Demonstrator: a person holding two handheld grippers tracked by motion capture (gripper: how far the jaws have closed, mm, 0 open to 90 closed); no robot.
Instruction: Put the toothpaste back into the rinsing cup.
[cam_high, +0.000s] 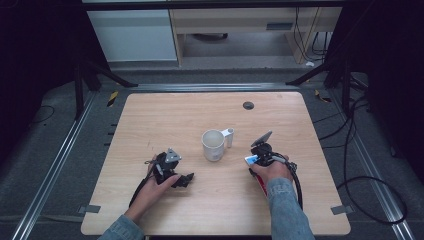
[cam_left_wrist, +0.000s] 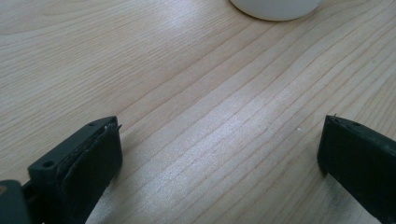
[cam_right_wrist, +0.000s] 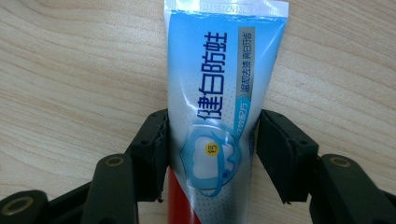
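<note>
A: Right gripper view. I have the right gripper (cam_right_wrist: 212, 154) set astride a toothpaste tube (cam_right_wrist: 219, 93) that lies flat on the table (cam_right_wrist: 70, 70). The left finger (cam_right_wrist: 149, 149) touches the tube's edge; the right one stands a sliver off it. I read this as a straddle, not yet a clamp.

B: High view. Where does the tube sit?

A: Near the right side of the table (cam_high: 150, 115), under my right gripper (cam_high: 255, 160), just right of the white mug (cam_high: 214, 145). The crimped flat tail of the tube points away from me; the red part runs back under the gripper.

B: How do you expect it to handle?

A: Light and soft-walled, I judge. The glossy laminate looks slippery, and a hard squeeze on the full belly could dent it or push paste toward the cap. I would hold it across its width at mid-body, as I stand now, closing only until the walls resist. The crimped tail is stiffer but thin, so a poorer hold.

B: Left gripper view. And the other hand?

A: The left gripper (cam_left_wrist: 219, 154) rests low over bare wood, fingers wide apart, nothing between them; the mug's base (cam_left_wrist: 275, 7) lies farther off.
</note>
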